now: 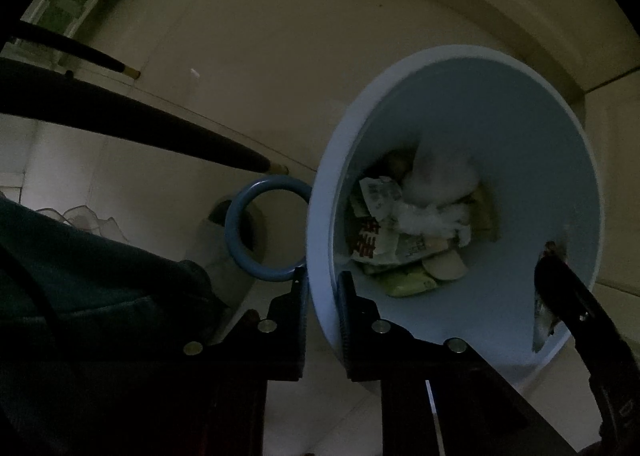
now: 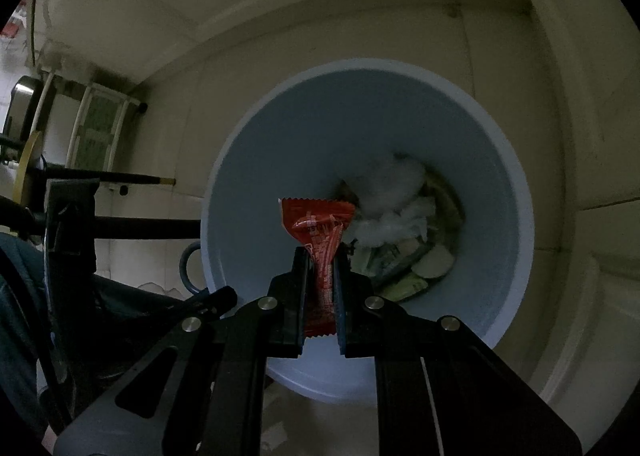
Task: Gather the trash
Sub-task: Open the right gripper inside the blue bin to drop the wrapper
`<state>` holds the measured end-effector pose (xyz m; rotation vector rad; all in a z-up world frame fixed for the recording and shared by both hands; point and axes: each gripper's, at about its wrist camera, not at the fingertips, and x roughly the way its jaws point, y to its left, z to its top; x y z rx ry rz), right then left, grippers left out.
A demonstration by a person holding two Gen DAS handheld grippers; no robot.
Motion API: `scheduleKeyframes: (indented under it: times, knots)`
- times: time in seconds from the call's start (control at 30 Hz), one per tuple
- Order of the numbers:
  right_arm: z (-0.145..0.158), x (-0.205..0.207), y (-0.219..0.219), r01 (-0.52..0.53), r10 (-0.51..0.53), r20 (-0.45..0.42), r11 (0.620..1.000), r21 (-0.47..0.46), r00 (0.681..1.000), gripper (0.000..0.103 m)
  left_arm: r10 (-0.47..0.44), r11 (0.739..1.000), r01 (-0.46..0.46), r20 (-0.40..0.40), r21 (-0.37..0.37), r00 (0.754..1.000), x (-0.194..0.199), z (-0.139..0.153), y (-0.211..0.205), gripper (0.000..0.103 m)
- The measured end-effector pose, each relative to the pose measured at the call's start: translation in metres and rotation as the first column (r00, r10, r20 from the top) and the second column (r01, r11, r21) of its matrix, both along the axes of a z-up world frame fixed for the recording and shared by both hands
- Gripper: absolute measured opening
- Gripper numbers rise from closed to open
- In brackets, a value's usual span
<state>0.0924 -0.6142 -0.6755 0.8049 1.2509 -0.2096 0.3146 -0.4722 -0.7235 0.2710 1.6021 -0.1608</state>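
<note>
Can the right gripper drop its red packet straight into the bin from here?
Probably yes. The right gripper holds the red packet over the bin's open mouth, nothing between it and the trash below.

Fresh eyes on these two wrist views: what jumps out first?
The red wrapper, clamped upright in the right gripper over the pale blue bin, stands out most in the dim room. Next is the bin's bottom, where crumpled white tissue and printed packets lie. The left gripper pinches the bin's rim, beside a blue ring on the floor.
</note>
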Motion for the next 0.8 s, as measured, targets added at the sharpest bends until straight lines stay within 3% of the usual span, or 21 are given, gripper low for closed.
scheduleKeyframes:
  times: [0.5,0.6,0.67,0.8]
  knots:
    - [-0.001,0.008,0.007,-0.016,0.016,-0.038,1.000,-0.002,0.999,0.011,0.018,1.000,-0.018,-0.030,-0.010,0.999,-0.003,0.043,0.020,0.010]
    - [-0.005,0.009,0.007,-0.008,0.008,-0.060,1.000,-0.001,0.998,0.012,0.019,1.000,-0.020,-0.032,-0.009,0.999,-0.001,0.063,0.026,0.010]
    - [-0.011,0.009,0.005,0.010,-0.009,-0.082,1.000,0.013,0.997,0.016,0.025,1.000,-0.025,-0.034,-0.010,0.999,-0.001,0.068,0.026,0.010]
    - [-0.019,0.004,0.002,0.043,-0.040,-0.109,0.999,0.027,0.993,0.040,0.031,0.999,-0.031,-0.038,-0.010,0.999,-0.001,0.074,0.029,0.010]
